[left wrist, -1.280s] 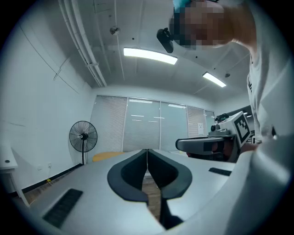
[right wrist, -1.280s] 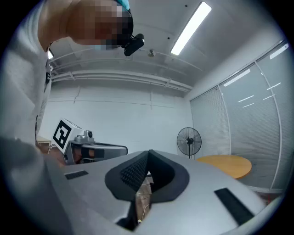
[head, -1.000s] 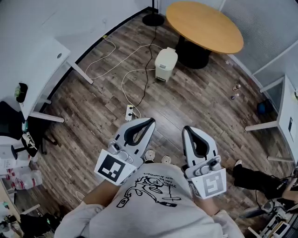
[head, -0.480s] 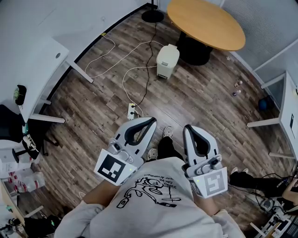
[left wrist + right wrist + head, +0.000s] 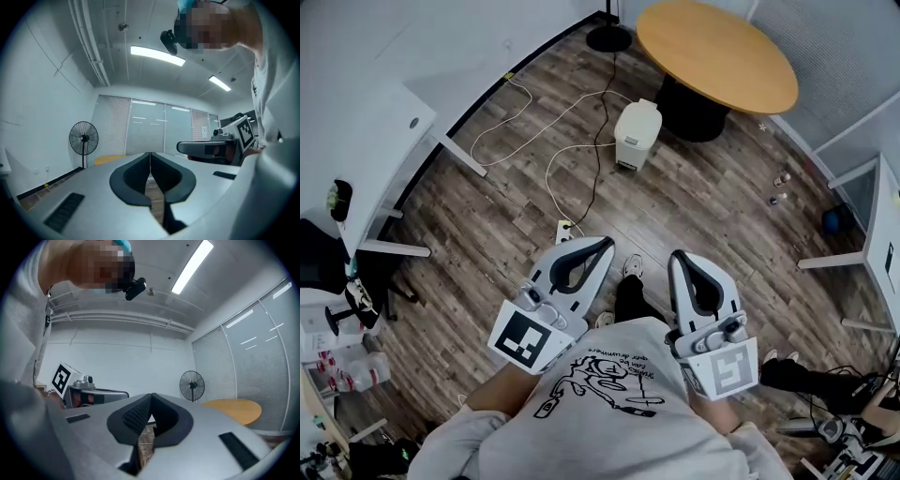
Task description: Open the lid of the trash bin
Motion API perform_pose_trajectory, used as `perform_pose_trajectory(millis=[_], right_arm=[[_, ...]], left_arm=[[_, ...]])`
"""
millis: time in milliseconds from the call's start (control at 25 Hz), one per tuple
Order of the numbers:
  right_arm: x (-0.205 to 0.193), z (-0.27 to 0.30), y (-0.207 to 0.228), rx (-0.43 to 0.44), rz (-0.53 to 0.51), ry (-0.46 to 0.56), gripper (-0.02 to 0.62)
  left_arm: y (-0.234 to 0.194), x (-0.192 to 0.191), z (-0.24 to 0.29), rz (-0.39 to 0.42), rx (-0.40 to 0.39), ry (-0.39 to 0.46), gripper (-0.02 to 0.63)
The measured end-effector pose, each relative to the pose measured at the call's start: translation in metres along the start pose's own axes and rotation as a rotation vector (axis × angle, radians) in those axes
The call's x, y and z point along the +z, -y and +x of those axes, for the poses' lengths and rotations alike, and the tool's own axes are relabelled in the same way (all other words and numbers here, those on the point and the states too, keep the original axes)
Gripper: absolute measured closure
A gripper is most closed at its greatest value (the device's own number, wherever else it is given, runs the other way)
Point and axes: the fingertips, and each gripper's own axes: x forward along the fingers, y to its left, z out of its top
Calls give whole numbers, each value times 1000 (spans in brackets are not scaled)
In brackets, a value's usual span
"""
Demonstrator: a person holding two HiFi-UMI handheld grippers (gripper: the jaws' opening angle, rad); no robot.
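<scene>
Left gripper and right gripper: jaws closed, empty, held at chest; white trash bin, lid down, well ahead by round table.

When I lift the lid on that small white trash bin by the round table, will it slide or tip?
The small white trash bin looks like light plastic, so it may tip if pulled upward. It sits on smooth wood-plank floor, so it could probably slide.

Bright ceiling strip lights, fisheye-warped edges
</scene>
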Motion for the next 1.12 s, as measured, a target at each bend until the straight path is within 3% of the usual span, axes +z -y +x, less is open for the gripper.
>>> perform_pose_trajectory(millis=[120,360,840,1120], right_arm=[[1,16,23,0,-2,-1,591],[5,51,76,2,-7,-7,591],[17,114,179,10,23,12,591],[12,145,207,22,38,9,591]], left_arm=[[-14,-3,24,-22,5,-35,584],[-48,11,82,-2,20,10,584],[-94,18,190,5,38,-30,584],[-119,14,220,-6,51,-43,584]])
